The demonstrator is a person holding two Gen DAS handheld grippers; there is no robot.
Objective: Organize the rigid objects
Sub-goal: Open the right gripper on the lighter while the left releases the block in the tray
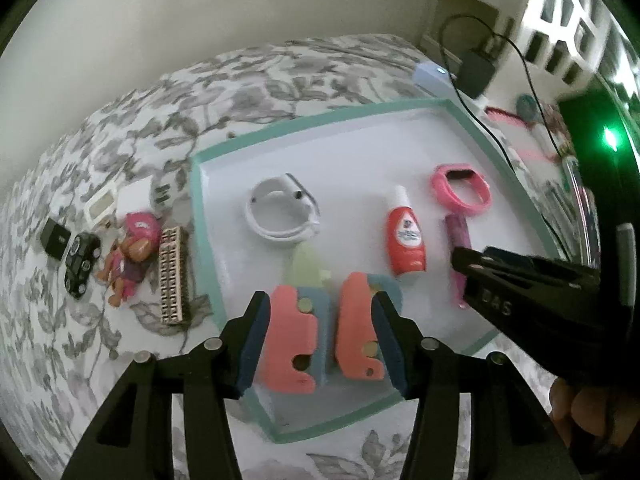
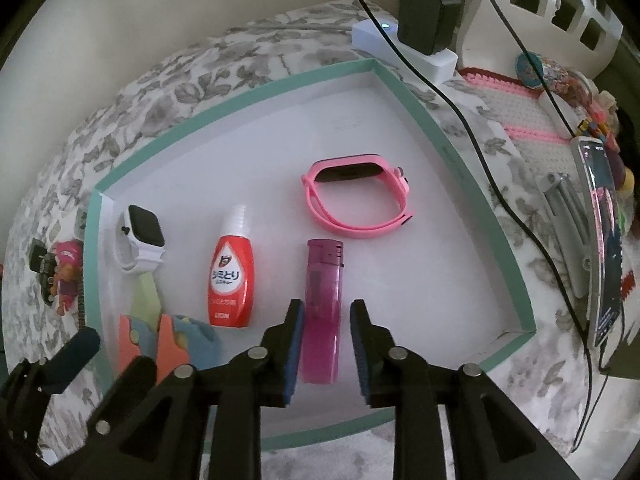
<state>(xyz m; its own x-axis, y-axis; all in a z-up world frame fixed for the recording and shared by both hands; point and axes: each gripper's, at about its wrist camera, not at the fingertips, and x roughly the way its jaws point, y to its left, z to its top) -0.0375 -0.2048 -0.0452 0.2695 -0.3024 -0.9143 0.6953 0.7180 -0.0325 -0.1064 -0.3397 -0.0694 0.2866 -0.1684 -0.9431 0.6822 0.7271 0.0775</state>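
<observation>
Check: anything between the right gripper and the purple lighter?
Nothing visible. The purple lighter already lies between the open fingers of the right gripper, flat in the tray. The red bottle lies clear on its left.

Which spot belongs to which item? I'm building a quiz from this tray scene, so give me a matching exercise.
Things:
1. translucent purple lighter
2. pink rubber wristband watch
3. red plastic bottle with white cap
4. black toy car

Places:
A. outside the tray, on the floral cloth
B. between the right gripper's fingers
C. in the tray, between the white watch and the lighter
D. in the tray, beyond the lighter

Pairs: 1-B, 2-D, 3-C, 4-A
</observation>
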